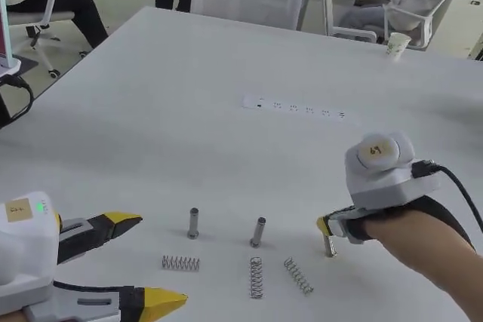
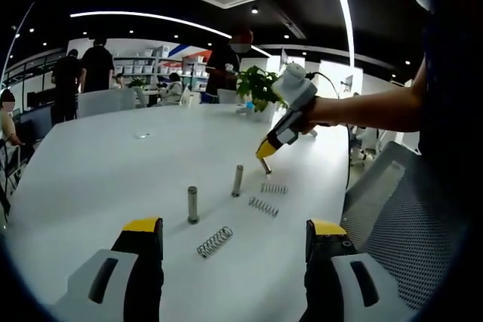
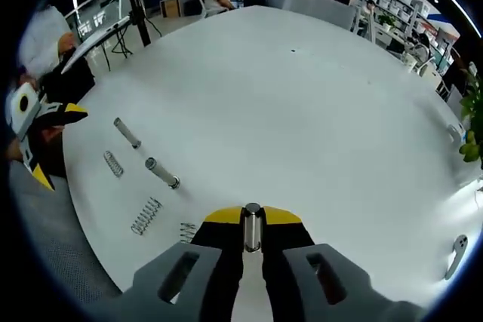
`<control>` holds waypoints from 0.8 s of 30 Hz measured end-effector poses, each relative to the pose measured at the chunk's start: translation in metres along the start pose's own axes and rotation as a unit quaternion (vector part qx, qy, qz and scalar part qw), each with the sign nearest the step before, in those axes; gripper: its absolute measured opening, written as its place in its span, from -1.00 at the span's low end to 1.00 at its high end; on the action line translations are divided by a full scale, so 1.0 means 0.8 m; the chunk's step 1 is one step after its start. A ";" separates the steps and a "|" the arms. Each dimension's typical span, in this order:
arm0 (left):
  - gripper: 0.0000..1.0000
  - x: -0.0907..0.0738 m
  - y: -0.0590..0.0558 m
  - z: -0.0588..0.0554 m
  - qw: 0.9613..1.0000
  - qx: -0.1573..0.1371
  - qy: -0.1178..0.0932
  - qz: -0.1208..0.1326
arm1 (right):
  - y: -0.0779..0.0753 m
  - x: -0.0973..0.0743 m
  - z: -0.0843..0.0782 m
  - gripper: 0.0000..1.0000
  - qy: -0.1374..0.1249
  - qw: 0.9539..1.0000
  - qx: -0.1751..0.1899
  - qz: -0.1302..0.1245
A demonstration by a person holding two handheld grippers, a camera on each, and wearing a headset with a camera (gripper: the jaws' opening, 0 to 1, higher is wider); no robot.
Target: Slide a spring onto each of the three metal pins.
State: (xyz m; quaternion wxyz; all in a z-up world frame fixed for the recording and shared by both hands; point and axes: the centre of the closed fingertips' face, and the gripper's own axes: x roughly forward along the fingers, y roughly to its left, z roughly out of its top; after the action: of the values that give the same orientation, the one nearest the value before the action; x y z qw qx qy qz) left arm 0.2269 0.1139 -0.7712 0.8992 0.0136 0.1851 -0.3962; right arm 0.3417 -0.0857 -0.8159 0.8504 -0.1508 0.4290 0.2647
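left gripper (image 2: 234,225) (fingers (image 2: 142,233) spread) — right gripper (image 3: 252,216) grips pin (image 3: 252,237).

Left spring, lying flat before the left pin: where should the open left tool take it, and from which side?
Near the end closest to the left tool, I'd say, coming down from above with jaws across the coils. The spring lies flat on the table, so only its sides are open, and the far end stays free for the left pin.
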 end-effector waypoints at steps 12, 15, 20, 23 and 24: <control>0.48 -0.002 -0.003 0.003 1.000 0.005 -0.001 -0.003 | 0.014 -0.014 -0.006 -0.90 -0.054 0.998 -0.009 0.008; 0.48 -0.002 -0.003 0.004 1.000 0.006 -0.001 -0.003 | 0.017 -0.014 -0.006 -0.90 -0.070 0.997 -0.012 0.010; 0.48 -0.003 -0.004 0.003 1.000 0.005 -0.001 -0.003 | 0.017 -0.014 -0.005 -0.90 -0.091 0.996 -0.013 0.012; 0.47 -0.003 -0.004 0.003 1.000 0.005 0.000 -0.003 | 0.017 -0.013 -0.005 -0.90 -0.092 0.996 -0.007 0.012; 0.47 -0.003 -0.004 0.003 1.000 0.005 0.000 -0.003 | 0.017 -0.013 -0.005 -0.90 -0.092 0.996 -0.007 0.012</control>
State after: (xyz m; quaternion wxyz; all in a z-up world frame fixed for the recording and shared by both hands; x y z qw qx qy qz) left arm 0.2240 0.1125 -0.7675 0.8980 0.0171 0.1829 -0.3998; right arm 0.3261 -0.0796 -0.8102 0.8821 -0.1262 0.3486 0.2906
